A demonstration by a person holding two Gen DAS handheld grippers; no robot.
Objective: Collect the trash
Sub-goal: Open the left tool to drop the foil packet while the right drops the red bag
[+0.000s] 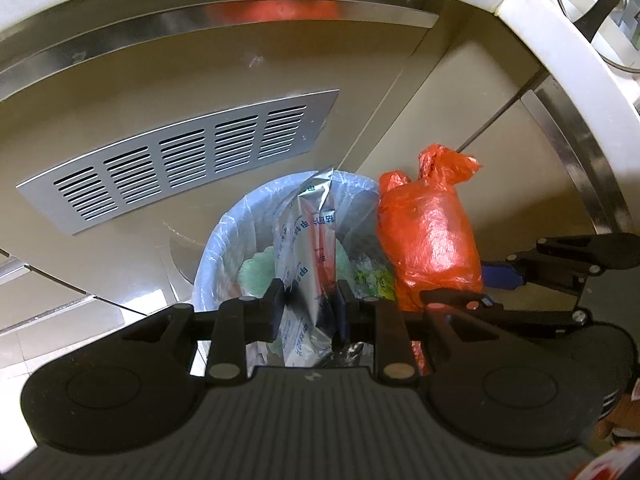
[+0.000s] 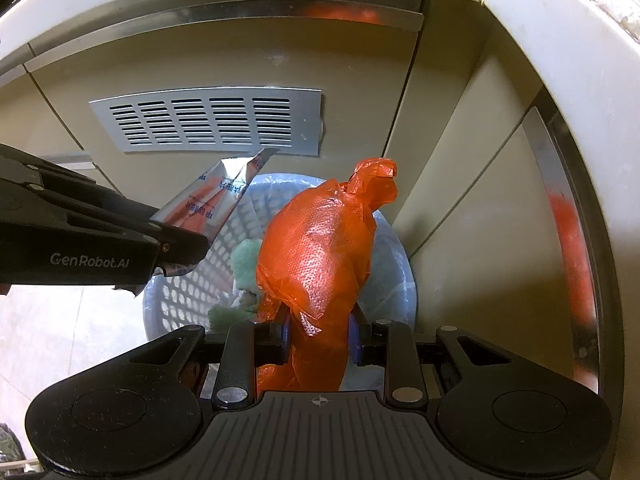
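Note:
A white lattice trash bin (image 1: 224, 240) lined with a clear bag stands on the floor by the cabinet; it also shows in the right wrist view (image 2: 224, 256). Green scraps (image 1: 256, 272) lie inside. My left gripper (image 1: 310, 308) is shut on a silver foil packet (image 1: 312, 248) with red and blue print, held over the bin; the packet shows in the right wrist view (image 2: 216, 204). My right gripper (image 2: 318, 336) is shut on a tied orange plastic bag (image 2: 320, 248), held over the bin's right side; the bag shows in the left wrist view (image 1: 428, 236).
A beige cabinet front with a metal vent grille (image 1: 176, 160) rises right behind the bin. A white countertop edge (image 1: 560, 40) curves overhead, with a pot lid (image 1: 600, 0) on it. Pale tiled floor (image 2: 60, 320) lies to the left.

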